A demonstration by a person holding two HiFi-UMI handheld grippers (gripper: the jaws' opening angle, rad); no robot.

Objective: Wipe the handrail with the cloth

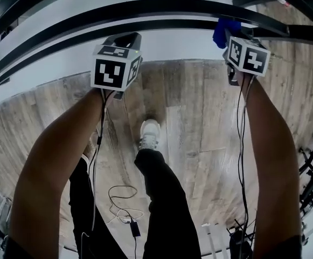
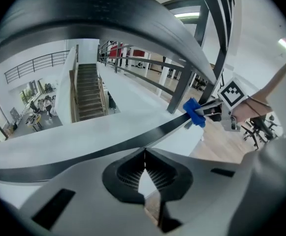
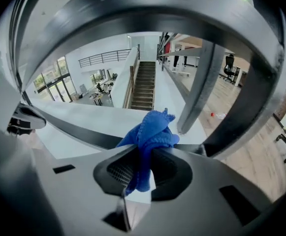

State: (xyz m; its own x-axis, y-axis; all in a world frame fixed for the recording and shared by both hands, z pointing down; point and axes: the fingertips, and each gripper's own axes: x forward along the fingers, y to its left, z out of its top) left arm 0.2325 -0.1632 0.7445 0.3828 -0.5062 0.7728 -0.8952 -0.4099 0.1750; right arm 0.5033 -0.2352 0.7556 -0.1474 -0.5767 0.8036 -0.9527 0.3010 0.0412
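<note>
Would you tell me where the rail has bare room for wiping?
The black metal rail is bare between the left gripper and the blue cloth in the right gripper; right of the cloth, a dark upright post crowds it.

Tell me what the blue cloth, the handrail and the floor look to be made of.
Cloth: soft, fuzzy fabric, probably microfibre; it bunches in loose folds.
Handrail: dark, smooth, faintly glossy, likely painted metal, though the frames leave that open.
Floor: matt wood-look planks with grain and seams; real wood or laminate cannot be told.
</note>
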